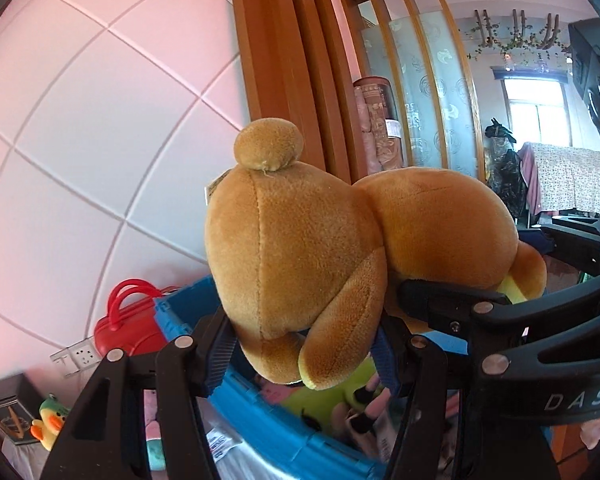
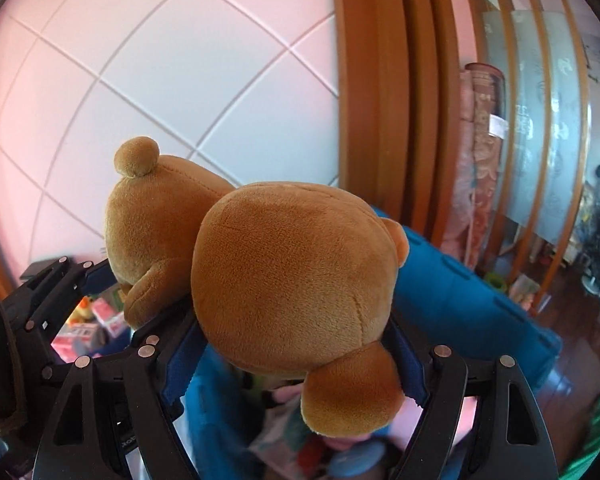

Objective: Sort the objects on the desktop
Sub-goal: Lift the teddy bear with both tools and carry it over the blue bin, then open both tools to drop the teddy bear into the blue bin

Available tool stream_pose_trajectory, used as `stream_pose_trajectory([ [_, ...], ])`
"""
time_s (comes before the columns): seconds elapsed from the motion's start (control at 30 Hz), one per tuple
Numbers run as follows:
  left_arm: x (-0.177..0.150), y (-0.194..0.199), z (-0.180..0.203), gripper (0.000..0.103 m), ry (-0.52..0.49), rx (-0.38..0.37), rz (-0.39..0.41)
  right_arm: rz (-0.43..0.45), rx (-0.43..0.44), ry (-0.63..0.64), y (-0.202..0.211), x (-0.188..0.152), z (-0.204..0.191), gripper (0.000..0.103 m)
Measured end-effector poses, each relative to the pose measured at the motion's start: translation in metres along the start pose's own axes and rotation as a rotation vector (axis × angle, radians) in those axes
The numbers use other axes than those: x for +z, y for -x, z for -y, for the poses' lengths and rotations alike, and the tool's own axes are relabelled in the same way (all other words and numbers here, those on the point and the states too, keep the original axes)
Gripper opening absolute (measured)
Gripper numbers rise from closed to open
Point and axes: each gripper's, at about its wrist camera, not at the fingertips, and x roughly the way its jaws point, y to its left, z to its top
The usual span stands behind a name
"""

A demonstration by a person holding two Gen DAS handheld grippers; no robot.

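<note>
Plush bear (image 1: 340, 240): golden-brown pile, pale yellow on the paw soles. Left gripper (image 1: 302, 354) and right gripper (image 2: 296, 364): black frames, blue pads. Storage crate (image 1: 260, 412): bright blue. Small case (image 1: 126, 322): glossy red. Duck toy (image 1: 48, 424): yellow body, orange bill, green cap. Wall (image 1: 100, 128): pale pink-white panels, diagonal grooved grid. Door frame (image 2: 384, 100): orange-brown wood. Glass screen (image 1: 424, 92): frosted, with faint round motifs.
</note>
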Motion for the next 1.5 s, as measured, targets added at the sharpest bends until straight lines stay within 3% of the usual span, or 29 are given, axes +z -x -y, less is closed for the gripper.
stream_pose_trajectory([
  [0.13, 0.009, -0.023, 0.013, 0.06, 0.011, -0.004, -0.038, -0.005, -0.031, -0.023, -0.011, 0.002, 0.023, 0.09],
  [0.3, 0.004, -0.035, 0.032, 0.079, 0.008, 0.025, -0.073, -0.003, -0.053, -0.059, -0.012, 0.003, 0.041, 0.093],
  [0.67, -0.008, -0.042, 0.034, 0.08, 0.028, 0.022, -0.119, -0.039, -0.066, -0.068, -0.016, -0.009, 0.061, 0.102],
  [1.23, -0.022, -0.035, 0.034, 0.08, 0.038, 0.029, -0.17, -0.083, -0.098, -0.063, -0.009, -0.022, 0.062, 0.103],
  [1.5, -0.027, -0.026, 0.03, 0.091, 0.047, 0.05, -0.17, -0.098, -0.111, -0.082, -0.008, -0.03, 0.067, 0.103],
])
